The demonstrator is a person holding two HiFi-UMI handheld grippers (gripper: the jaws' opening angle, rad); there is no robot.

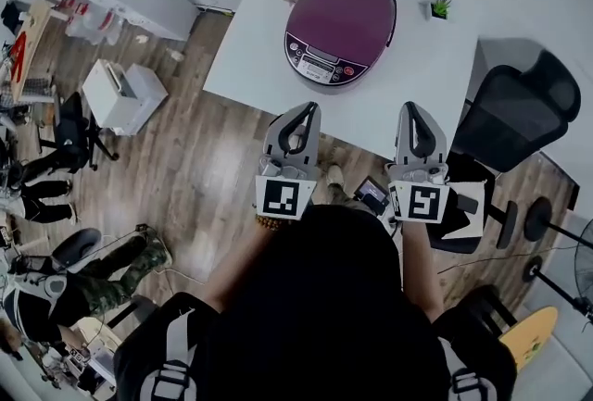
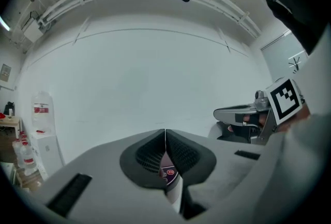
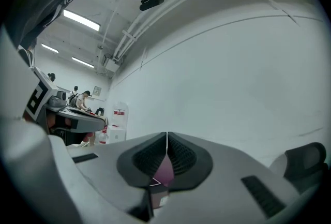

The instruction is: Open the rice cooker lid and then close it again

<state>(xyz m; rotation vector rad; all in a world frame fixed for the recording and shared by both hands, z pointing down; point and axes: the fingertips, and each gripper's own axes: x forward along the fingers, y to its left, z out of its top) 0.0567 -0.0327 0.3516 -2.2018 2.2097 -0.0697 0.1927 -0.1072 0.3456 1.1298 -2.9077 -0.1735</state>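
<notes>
An office: swivel chair (image 1: 514, 117), white table (image 1: 250, 47) (wood floor (image 1: 204, 168)).

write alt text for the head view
A closed purple rice cooker sits on a white table, seen from above. The person holds the left tongs and right tongs side by side, both shut and empty, short of the cooker.

Bright, even ceiling light; fisheye-warped, dark-vignetted edges.

Grey left gripper (image 1: 309, 109) and right gripper (image 1: 413, 108), black-and-white marker cubes (image 1: 282, 197), ribbed dark pads (image 2: 147, 154); black top (image 1: 324, 297), grey straps (image 1: 174, 362).
</notes>
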